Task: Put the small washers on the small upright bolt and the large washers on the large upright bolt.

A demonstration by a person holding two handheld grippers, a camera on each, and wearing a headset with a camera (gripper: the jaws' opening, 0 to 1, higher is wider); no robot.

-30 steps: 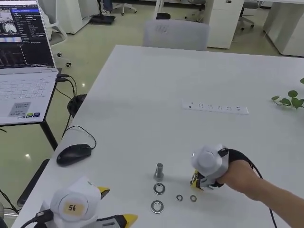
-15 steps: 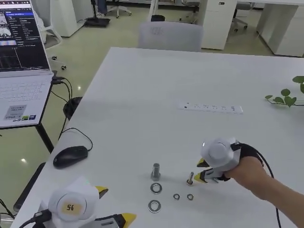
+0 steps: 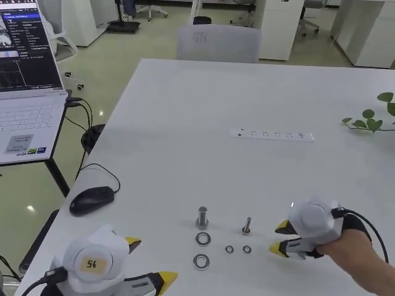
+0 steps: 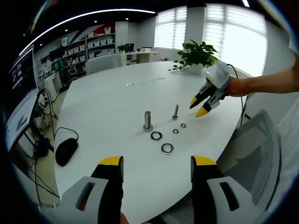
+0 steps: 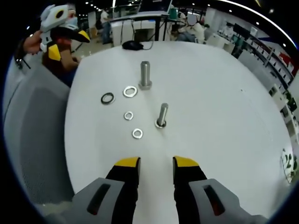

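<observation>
Just below the middle of the head view, two bolts are seen standing upright on the white table (image 3: pixel 185 123): the large bolt (image 3: pixel 202 217) to the left and the small bolt (image 3: pixel 247 226) to its right, a gap between them. Nothing is threaded on either bolt. The large washers (image 3: pixel 203 238) are laid flat below the large bolt, one just under its base and the other lower still, toward the bottom edge of the frame. The small washers (image 3: pixel 229 249) are laid flat side by side just below the small bolt, apart from each other and from the bolt.

The right gripper (image 3: pixel 279 238) is held at the lower right of the head view, to the right of the small bolt and clear of it. Its yellow-tipped jaws are spread apart and nothing is held between them. The left gripper (image 3: pixel 150 262) is held at the lower left, near the table edge, well apart from the washers; its jaws are also spread wide and nothing is gripped.

A black mouse (image 3: pixel 92 200) is seen at the left edge of the table, a laptop (image 3: pixel 28 92) at the far left, a power strip (image 3: pixel 271 134) above the middle, a plant (image 3: pixel 370 120) at the right edge, and a grey chair (image 3: pixel 218 43) at the top.
</observation>
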